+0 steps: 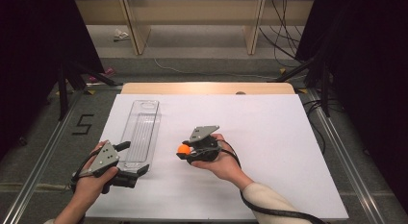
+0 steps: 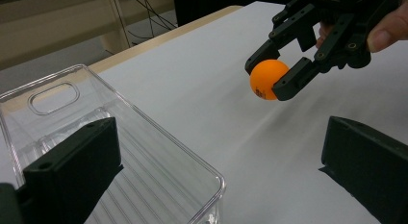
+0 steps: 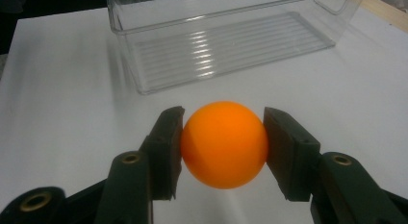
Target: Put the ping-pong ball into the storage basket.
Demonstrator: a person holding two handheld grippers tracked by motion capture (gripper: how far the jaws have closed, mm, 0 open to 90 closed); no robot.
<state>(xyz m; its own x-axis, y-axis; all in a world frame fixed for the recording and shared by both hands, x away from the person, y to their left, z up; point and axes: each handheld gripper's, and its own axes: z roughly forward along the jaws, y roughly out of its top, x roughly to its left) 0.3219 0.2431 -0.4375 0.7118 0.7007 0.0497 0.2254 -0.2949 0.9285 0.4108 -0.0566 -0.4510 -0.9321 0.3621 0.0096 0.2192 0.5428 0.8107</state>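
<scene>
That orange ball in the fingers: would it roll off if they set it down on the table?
Probably. The orange ball is a smooth sphere and the white table looks flat, so it would likely roll. It looks like a light ping-pong ball. The right gripper touches it at two small spots, so it might slip.

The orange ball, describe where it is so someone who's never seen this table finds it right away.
On the white table, right of the clear plastic bin, the right gripper pinches the orange ball between its black jaws. It is the sole round, brightly coloured thing there.
</scene>
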